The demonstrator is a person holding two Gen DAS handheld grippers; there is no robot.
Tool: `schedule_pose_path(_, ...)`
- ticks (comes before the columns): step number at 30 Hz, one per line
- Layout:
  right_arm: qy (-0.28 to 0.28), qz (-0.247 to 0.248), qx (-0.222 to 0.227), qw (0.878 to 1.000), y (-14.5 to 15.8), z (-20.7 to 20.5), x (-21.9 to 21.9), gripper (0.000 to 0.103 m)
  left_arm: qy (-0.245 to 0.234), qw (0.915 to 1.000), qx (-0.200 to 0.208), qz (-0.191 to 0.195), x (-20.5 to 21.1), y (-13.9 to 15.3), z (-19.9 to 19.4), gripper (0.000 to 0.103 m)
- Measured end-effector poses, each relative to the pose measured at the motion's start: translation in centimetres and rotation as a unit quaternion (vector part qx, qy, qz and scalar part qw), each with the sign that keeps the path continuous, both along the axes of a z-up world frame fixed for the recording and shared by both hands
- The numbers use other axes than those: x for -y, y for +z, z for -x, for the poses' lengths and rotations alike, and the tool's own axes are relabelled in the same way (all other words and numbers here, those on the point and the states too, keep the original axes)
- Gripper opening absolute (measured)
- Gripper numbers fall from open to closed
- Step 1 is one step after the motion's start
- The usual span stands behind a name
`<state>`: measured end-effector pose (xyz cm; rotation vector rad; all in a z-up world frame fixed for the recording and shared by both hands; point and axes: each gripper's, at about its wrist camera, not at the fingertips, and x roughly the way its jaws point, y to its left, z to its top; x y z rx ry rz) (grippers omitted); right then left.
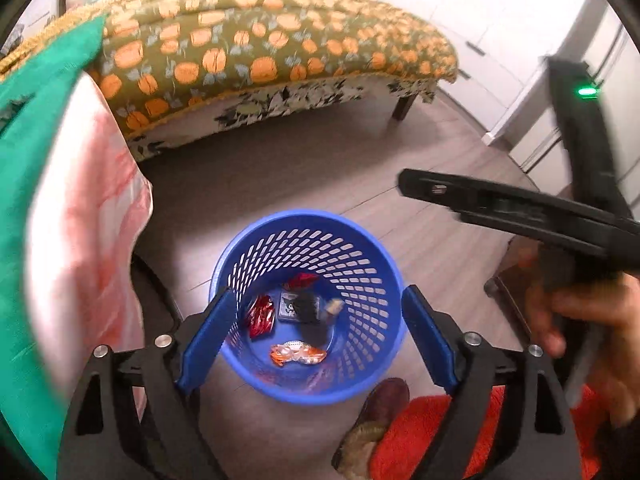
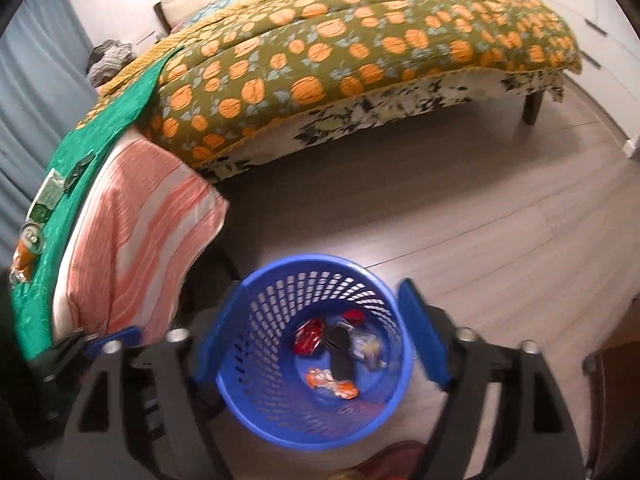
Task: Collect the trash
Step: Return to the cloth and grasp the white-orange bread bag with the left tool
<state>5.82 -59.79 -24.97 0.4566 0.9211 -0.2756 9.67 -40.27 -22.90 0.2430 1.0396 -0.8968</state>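
A blue mesh basket (image 1: 308, 213) (image 2: 320, 258) stands on the wooden floor. Inside lie a red wrapper (image 1: 261, 316) (image 2: 309, 336), an orange-white wrapper (image 1: 298, 354) (image 2: 332, 385) and a dark packet (image 1: 300, 306). My left gripper (image 1: 319, 291) hangs open right over the basket's mouth, nothing between its blue fingers. My right gripper (image 2: 323, 285) is also open and empty above the basket. In the left wrist view its black frame (image 1: 520, 208) shows at the right, held by a hand (image 1: 580, 320). A crushed can (image 2: 30, 236) and green wrappers (image 2: 50, 194) lie on a green cloth (image 2: 120, 120).
A pink striped cloth (image 2: 140, 232) hangs below the green one, left of the basket. A bed with an orange-patterned blanket (image 2: 340, 48) fills the back, with its dark leg (image 2: 532, 110). A brown shoe (image 1: 380, 412) and red fabric (image 1: 420, 440) are near the basket. White cabinets (image 1: 500, 20) stand at the right.
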Motion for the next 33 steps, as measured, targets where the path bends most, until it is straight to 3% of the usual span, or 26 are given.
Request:
schedule_pose_path(2,-0.001,0.017,0.011,1.0,0.8,0.5,-0.9,0.085,-0.012,0.9998,0.006,0.013,-1.4,1.5,1.1,0.085)
schedule_pose_path(4,0.006,0.036,0.023,0.999,1.5,0.7,-2.1,0.085,-0.014,0.9994,0.027,0.016,-3.8,3.2,2.5,0.092)
schedule_pose_path(8,0.037,0.098,0.047,0.993,3.5,0.8,-5.4,0.085,-0.008,0.9984,0.055,0.012,-8.9,5.3,4.2,0.093)
schedule_pose_path(12,0.089,0.137,0.072,0.984,5.7,0.2,-10.9,0.085,0.027,0.9957,0.088,0.009,-15.5,6.6,4.4,0.094)
schedule_pose_path(19,0.192,0.119,0.092,0.97,7.2,-1.3,-23.3,0.085,0.117,0.9857,0.12,-0.023,-25.0,6.7,2.2,0.094)
schedule_pose_path(24,0.248,0.111,0.087,0.958,7.5,-3.9,-31.1,0.085,0.151,0.9781,0.132,-0.057,-30.0,6.3,0.2,0.095)
schedule_pose_path(33,0.295,0.113,0.075,0.946,7.4,-8.2,-38.9,0.085,0.206,0.971,0.104,-0.062,-38.1,6.4,-4.3,0.095)
